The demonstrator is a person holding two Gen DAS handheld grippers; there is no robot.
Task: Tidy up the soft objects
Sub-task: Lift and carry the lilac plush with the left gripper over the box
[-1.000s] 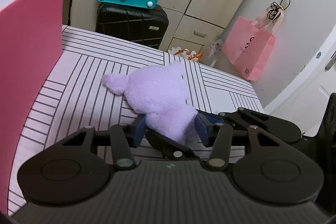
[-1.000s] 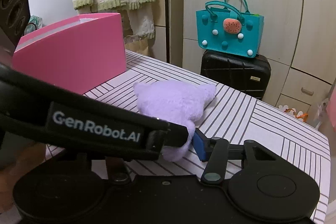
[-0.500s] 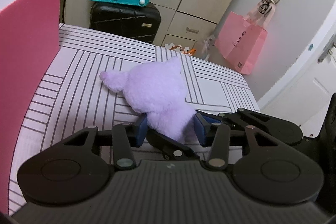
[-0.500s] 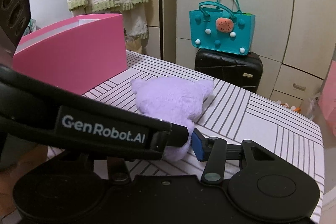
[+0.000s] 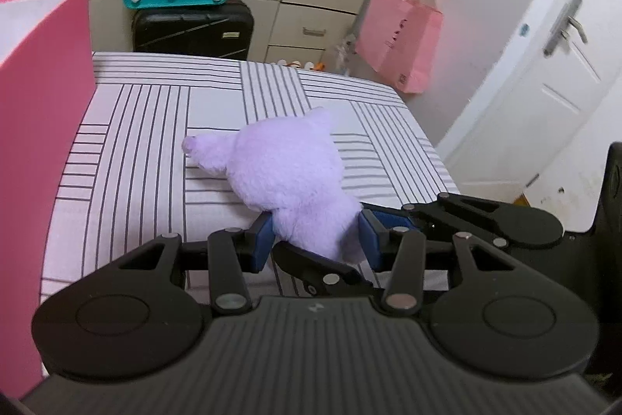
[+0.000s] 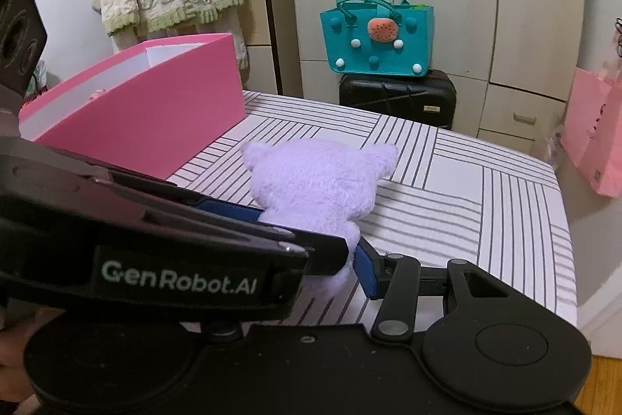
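Both grippers are clamped on one item: a lilac plush toy [image 5: 287, 174]. The left gripper [image 5: 315, 240] has its two blue fingers [image 5: 261, 244] pressed into the toy's narrow lower end, one on each side. The right gripper [image 6: 350, 259] grips the same end; only one of its blue fingers [image 6: 367, 269] is clearly visible, pressed against the plush, while the left tool's body hides the other.

Location: the toy sits over the striped table [image 5: 155, 150], head end pointing away from the holder, just beside an open pink box [image 6: 147, 111]. Whether the head rests on the cloth or has cleared it cannot be determined from these views.

Risks from this position:
- Both grips bite on the same small area. Soft pile compresses and can slip out, dropping the toy.
- The two tools are nearly touching. Any uneven movement could knock them together or twist the plush between them.
- The unsupported head will likely sag and may catch on the box wall if the lift is too low.
- A dragged head could pull the striped cloth along.

Appearance: short, fluffy lilac pile, rounded head with two pointed ears, no face visible from this side. It appears light and easily squeezed.
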